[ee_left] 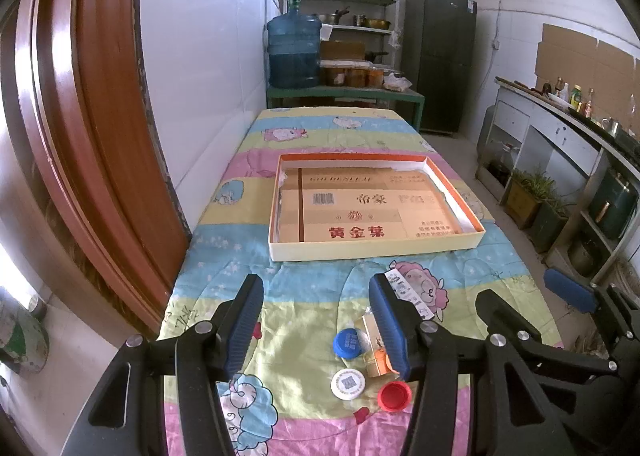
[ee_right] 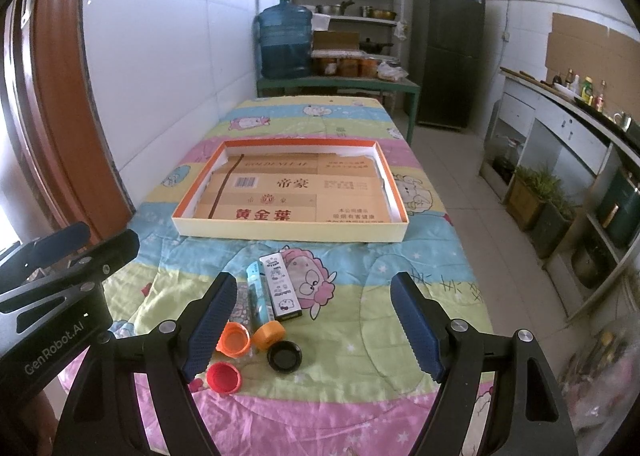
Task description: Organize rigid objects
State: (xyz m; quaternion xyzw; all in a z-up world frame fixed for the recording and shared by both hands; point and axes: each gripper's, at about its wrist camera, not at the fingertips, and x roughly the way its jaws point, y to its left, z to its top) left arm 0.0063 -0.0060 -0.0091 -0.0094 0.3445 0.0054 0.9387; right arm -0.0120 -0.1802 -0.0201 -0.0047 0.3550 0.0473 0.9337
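A shallow tray [ee_left: 376, 250] [ee_right: 288, 232] with orange inner walls and a cardboard liner lies mid-table. Nearer me sit small items. The left wrist view shows a blue cap [ee_left: 347, 342], a white cap [ee_left: 348, 384], a red cap [ee_left: 394, 396] and a small yellow box [ee_left: 374, 352]. The right wrist view shows two orange caps [ee_right: 234, 340] [ee_right: 269, 335], a black cap [ee_right: 284, 355], the red cap [ee_right: 224, 376], a white patterned box [ee_right: 280, 288] and a teal one [ee_right: 256, 296]. My left gripper [ee_left: 316, 320] hangs open over the quilt, left of the pile. My right gripper [ee_right: 312, 324] is open above the caps.
The table wears a quilt with cartoon sheep [ee_right: 360, 396]. A brown door [ee_left: 80, 115] stands at the left, close to the table. Beyond the table are a water jug [ee_left: 294, 51], shelves and a fridge [ee_left: 440, 59]. A counter with bottles [ee_left: 568, 107] runs along the right.
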